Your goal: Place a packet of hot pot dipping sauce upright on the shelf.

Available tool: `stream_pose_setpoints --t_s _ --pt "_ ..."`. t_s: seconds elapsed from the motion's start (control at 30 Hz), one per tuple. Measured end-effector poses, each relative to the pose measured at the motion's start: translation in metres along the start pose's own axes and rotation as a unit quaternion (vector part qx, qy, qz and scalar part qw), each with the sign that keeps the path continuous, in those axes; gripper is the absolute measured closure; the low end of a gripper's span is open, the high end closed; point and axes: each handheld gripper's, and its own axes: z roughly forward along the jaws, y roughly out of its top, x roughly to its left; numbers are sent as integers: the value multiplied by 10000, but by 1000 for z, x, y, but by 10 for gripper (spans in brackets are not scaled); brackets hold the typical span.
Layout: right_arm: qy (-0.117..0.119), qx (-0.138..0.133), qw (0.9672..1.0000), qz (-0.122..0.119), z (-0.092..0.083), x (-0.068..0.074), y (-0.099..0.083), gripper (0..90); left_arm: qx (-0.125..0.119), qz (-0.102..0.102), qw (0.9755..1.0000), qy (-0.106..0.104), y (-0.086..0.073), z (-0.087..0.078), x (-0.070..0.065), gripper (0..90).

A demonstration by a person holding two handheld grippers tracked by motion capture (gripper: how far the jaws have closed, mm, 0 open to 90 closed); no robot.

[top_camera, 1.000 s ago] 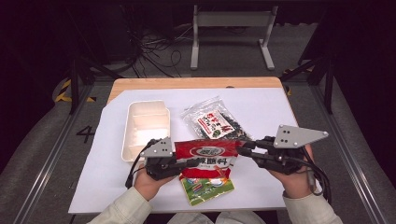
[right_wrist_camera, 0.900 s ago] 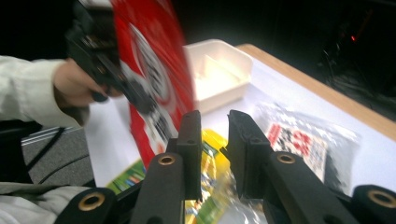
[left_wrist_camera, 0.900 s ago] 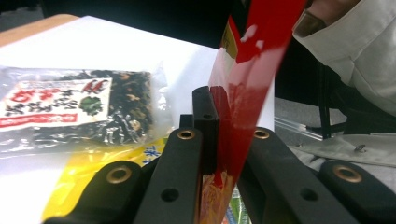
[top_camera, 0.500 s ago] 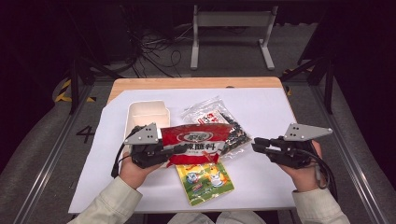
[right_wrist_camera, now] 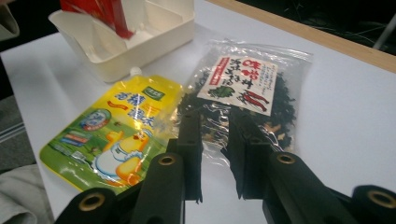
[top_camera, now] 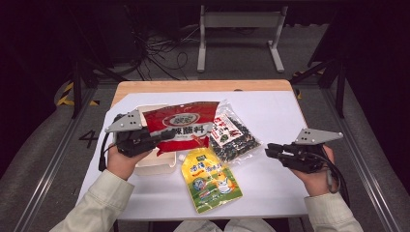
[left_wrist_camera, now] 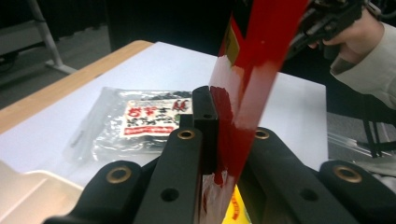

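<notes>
White sheeting covers the table (top_camera: 285, 121), which lies beneath both grippers, with a strip of bare wood along its far edge. Just under the left gripper (top_camera: 162, 137) sits a cream plastic tray (top_camera: 154, 166), its inner walls visible in the right gripper view beyond the yellow pouch. Held up from the left gripper's tips, above the tray's right side, is the red packet (top_camera: 181, 125): the jaws are clamped on its lower left edge, and in the left gripper view the red film (left_wrist_camera: 243, 93) runs up between the two black jaws, pinched tight. To the right of that gripper and touching the red packet's edge lies a clear bag of dark dried leaves (top_camera: 234, 135) with a white and red label; this bag sits directly ahead of the right gripper (top_camera: 269, 151), near its tips. The right gripper's jaws stand a little apart with nothing between them, hovering low over the sheet. Between the two grippers, nearer the person, lies a yellow and green spouted pouch (top_camera: 211, 180), flat on the sheet, its spout pointing towards the tray.
</notes>
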Motion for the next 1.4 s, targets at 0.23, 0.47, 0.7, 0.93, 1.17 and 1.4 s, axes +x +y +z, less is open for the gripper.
stream_pose_setpoints --t_s 0.23,0.47,0.7,0.93,1.17,1.4 --pt "-193 221 9996 35 2 -6 -7 746 -98 44 9998 171 1 -8 15 889" --pt "-220 365 9989 184 5 -14 -17 745 -202 88 9986 475 3 -18 34 888" --pt "-201 376 9987 273 3 -14 -22 745 -235 136 9967 763 1 -28 54 889" --pt "-161 365 9985 364 0 -12 -26 745 -192 356 9942 996 -3 -30 69 888" --pt "-158 309 9986 407 -8 -10 -30 744 -36 251 9921 1231 -6 -34 86 888" --pt "-157 321 9984 441 -9 -9 -32 742 156 32 9896 1427 -13 -35 101 887"
